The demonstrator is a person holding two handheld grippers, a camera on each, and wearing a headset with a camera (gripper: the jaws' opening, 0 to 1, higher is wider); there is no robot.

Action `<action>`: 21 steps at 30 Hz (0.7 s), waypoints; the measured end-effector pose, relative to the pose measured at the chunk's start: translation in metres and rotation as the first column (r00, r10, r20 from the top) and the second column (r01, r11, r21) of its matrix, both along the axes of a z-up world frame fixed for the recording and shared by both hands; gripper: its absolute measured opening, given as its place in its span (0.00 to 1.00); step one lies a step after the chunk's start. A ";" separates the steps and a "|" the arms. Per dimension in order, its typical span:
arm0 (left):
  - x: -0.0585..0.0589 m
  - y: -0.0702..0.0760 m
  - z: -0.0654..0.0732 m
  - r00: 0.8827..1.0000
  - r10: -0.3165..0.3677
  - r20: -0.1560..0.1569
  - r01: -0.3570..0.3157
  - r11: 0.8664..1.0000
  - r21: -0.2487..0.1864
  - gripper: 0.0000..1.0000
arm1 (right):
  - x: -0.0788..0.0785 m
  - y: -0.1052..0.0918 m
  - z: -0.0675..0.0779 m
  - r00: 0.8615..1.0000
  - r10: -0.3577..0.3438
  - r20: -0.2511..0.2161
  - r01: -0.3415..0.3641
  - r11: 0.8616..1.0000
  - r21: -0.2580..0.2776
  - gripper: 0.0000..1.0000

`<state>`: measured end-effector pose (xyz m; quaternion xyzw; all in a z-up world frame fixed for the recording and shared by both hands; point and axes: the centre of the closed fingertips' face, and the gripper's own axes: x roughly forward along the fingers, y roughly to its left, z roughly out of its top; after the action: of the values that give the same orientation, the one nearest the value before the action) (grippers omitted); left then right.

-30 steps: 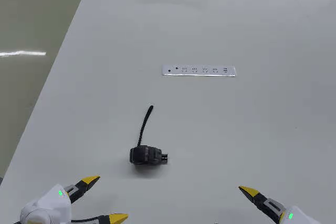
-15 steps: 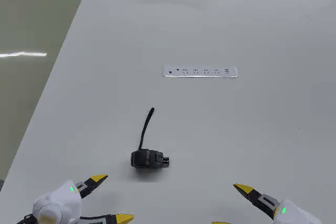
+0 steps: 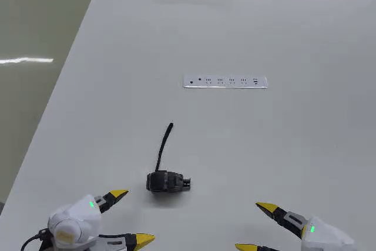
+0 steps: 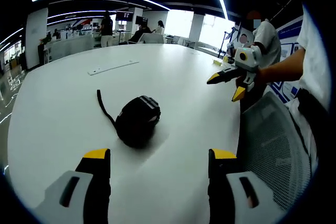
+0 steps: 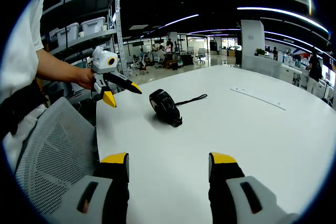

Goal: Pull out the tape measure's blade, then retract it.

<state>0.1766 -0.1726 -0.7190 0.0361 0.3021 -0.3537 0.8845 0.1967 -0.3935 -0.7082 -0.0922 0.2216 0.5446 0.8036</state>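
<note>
In the head view the tape measure [image 3: 166,182] lies free on the white table [image 3: 294,39], near the front edge. It sits between and a little ahead of the left gripper [image 3: 134,216] and the right gripper [image 3: 251,226]. Both have their jaws spread and hold nothing. The case's long axis runs left to right across the table. Its blade tip [image 3: 185,181] is a small stub pointing to the person's right. The strap [image 3: 164,145] trails from the case toward the far side, where a power strip [image 3: 225,82] lies well apart.

In the left gripper view the case [image 4: 137,120] lies just ahead of the open jaws, rounded and dark. I judge the main risk here is an off-centre squeeze on that curved shell. It could make the case spin or squirt away on the smooth top. The strap could also be caught between jaw and case and spoil the grip.

In the right gripper view the blade tip [image 5: 177,123] faces these spread jaws, and the left gripper [image 5: 124,96] hangs beyond the case. If the tip is pulled before the case is held firmly, the whole tape measure will likely drag along. A loose pinch on so small a tip may slip, and the blade could whip back on release.
</note>
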 end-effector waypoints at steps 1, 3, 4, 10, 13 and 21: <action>0.001 0.000 0.001 1.000 -0.001 0.002 0.001 1.000 0.000 0.74 | 0.001 0.000 0.000 1.000 0.001 0.000 -0.001 1.000 -0.001 0.62; 0.004 0.001 0.001 1.000 -0.004 0.005 0.004 1.000 0.003 0.73 | 0.003 0.001 0.000 1.000 0.004 0.000 -0.004 1.000 0.000 0.62; 0.005 0.001 0.001 1.000 -0.006 0.006 0.006 1.000 0.005 0.73 | 0.004 0.001 0.000 1.000 0.005 0.001 -0.005 1.000 -0.001 0.62; 0.012 0.000 0.000 1.000 -0.025 0.011 0.025 1.000 0.017 0.73 | 0.004 0.004 -0.004 0.999 0.032 0.009 -0.031 0.999 -0.026 0.62; 0.015 -0.002 0.000 0.999 -0.037 0.013 0.037 0.999 0.022 0.73 | 0.005 0.005 -0.006 0.999 0.039 0.006 -0.039 0.999 -0.028 0.62; 0.026 -0.003 0.001 0.998 -0.064 0.019 0.063 0.997 0.042 0.73 | 0.009 0.010 -0.009 0.999 0.054 0.002 -0.054 0.998 -0.032 0.61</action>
<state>0.2023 -0.1757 -0.7183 0.0673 0.2992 -0.3748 0.8749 0.2052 -0.3837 -0.7171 -0.1118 0.2263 0.5622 0.7875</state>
